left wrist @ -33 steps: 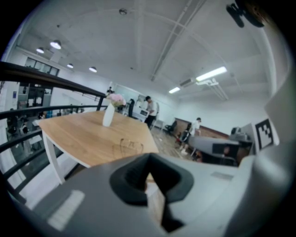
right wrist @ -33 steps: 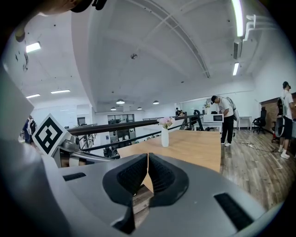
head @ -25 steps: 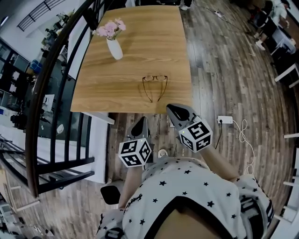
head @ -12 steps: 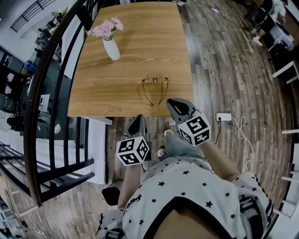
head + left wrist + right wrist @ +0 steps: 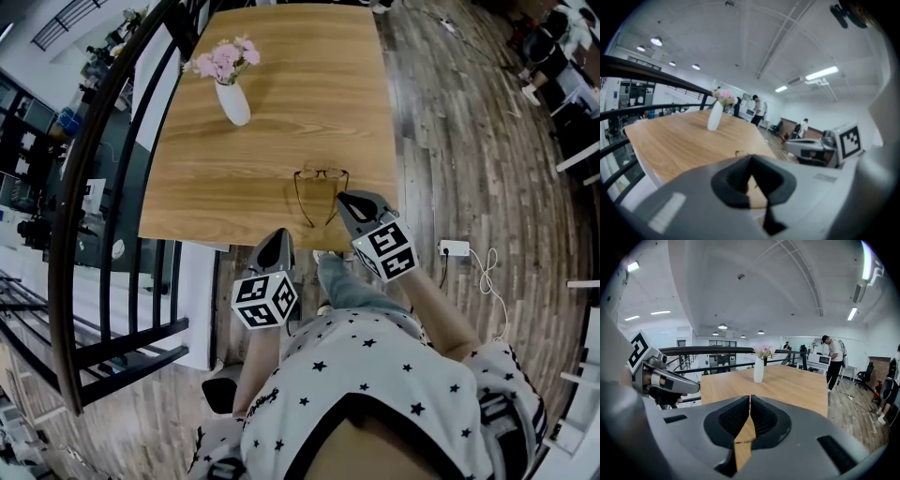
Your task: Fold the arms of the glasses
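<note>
Thin-framed glasses (image 5: 321,176) lie on the wooden table (image 5: 281,56) near its front edge, both arms spread open and pointing toward me. My right gripper (image 5: 349,199) is shut and empty, its tip over the table's edge just right of the right arm. In the right gripper view a thin piece of the glasses (image 5: 743,441) shows through the gap under the right gripper (image 5: 750,398). My left gripper (image 5: 279,234) hangs shut and empty short of the table edge, left of the glasses. In the left gripper view the glasses (image 5: 740,153) peek over the left gripper (image 5: 751,159).
A white vase of pink flowers (image 5: 232,98) stands at the table's far left. A black railing (image 5: 112,187) runs along the table's left side. A white power strip with cable (image 5: 454,247) lies on the wood floor at right. People stand far behind.
Both grippers have moved forward toward the table. The right one has come from below the edge to beside the glasses' right arm. The glasses have not moved.
</note>
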`<state>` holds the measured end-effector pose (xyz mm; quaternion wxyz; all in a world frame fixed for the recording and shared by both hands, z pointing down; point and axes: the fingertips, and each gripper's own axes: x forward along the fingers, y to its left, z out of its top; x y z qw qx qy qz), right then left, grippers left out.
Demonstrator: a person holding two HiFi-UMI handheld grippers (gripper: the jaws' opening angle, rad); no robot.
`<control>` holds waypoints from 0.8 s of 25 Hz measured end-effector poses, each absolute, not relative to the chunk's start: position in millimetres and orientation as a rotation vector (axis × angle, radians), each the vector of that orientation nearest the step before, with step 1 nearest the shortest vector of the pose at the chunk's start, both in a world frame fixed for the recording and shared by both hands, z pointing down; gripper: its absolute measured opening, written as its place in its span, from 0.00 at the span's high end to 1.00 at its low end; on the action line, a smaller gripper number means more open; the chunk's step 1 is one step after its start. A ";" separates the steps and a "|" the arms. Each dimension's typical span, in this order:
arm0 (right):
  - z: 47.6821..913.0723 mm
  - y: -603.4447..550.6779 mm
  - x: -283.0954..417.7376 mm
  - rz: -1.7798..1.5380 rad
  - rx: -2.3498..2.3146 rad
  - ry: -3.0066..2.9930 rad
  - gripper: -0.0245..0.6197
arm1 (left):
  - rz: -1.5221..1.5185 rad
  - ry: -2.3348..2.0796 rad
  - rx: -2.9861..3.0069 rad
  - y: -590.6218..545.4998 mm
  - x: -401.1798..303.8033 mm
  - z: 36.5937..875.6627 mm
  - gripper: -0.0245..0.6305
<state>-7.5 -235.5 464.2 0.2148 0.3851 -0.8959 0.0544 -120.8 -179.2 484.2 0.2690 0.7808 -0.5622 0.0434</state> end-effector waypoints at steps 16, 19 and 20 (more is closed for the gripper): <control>529.2 -317.6 -19.8 0.022 0.818 -2.297 0.93 | 0.175 -1.477 2.074 -242.0 -119.5 502.4 0.95; 544.2 -326.3 -24.2 -0.010 0.725 -2.252 0.93 | 0.179 -1.475 2.065 -250.9 -119.8 504.7 0.95; 548.9 -328.0 -25.5 -0.021 0.691 -2.237 0.93 | 0.186 -1.476 2.061 -253.7 -119.6 505.9 0.95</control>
